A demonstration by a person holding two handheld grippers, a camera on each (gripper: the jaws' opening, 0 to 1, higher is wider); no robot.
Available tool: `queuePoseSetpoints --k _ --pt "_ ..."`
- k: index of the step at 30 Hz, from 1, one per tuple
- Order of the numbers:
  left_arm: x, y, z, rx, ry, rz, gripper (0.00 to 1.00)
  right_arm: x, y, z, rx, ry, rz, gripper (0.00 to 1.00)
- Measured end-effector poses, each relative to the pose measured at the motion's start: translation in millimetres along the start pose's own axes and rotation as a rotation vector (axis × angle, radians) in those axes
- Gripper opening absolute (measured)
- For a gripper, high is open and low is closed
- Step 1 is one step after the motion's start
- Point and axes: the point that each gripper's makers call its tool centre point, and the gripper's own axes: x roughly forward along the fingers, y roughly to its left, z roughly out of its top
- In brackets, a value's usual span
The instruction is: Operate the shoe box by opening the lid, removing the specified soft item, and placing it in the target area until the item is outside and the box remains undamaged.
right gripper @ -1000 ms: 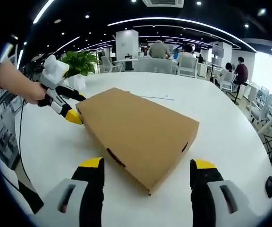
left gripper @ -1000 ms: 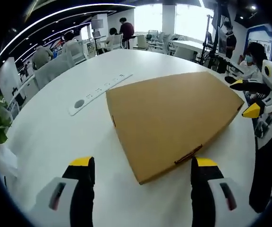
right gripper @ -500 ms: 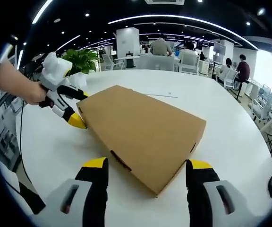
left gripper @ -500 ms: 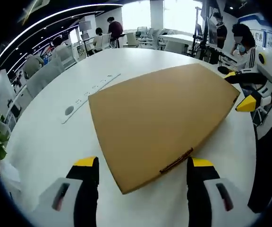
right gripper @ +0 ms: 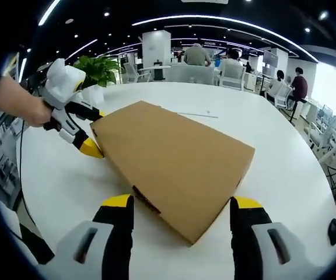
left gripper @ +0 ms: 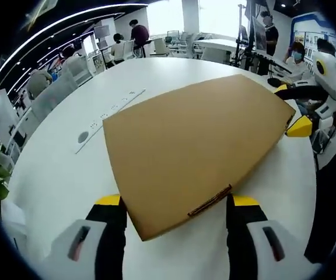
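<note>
A closed brown cardboard shoe box (left gripper: 191, 140) lies flat on the round white table (left gripper: 51, 175). In the left gripper view my left gripper (left gripper: 177, 204) is open, and the box's near corner reaches in between its yellow-tipped jaws. My right gripper (left gripper: 299, 111) stands open at the box's far right corner. In the right gripper view the shoe box (right gripper: 174, 154) points a corner between the jaws of my open right gripper (right gripper: 182, 204). The left gripper (right gripper: 80, 131), held by a hand (right gripper: 22, 108), straddles the box's far left corner. The lid is down, so the contents are hidden.
A white power strip (left gripper: 112, 111) lies on the table beyond the box. A potted plant (right gripper: 101, 73) stands at the table's far edge. A small black object (right gripper: 334, 230) sits near the table's right edge. Chairs, desks and people fill the office behind.
Both grippers have closed in on the box. Its corners now sit between the jaws in each view. The box itself has stayed put and closed.
</note>
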Motion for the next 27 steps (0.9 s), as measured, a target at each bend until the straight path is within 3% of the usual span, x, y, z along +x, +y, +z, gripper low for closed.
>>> queuePoseSetpoints --k 1,5,10,27 --pt "0 -2.7 -4.0 -0.054 0.024 -0.004 0.70 0 2 0.5 0.011 0.010 0.006 0.74" --pt "0 -4.8 -4.1 -0.079 0.045 0.005 0.69 4 10 8.4 0.060 0.038 0.000 0.86" --pt "1 -4.9 -3.9 -0.095 0.073 0.018 0.70 1 -2 6.4 0.040 0.041 -0.059 0.74" --pt "5 -3.1 -3.5 -0.123 0.118 0.010 0.69 8 -1 7.2 0.022 0.043 -0.067 0.76"
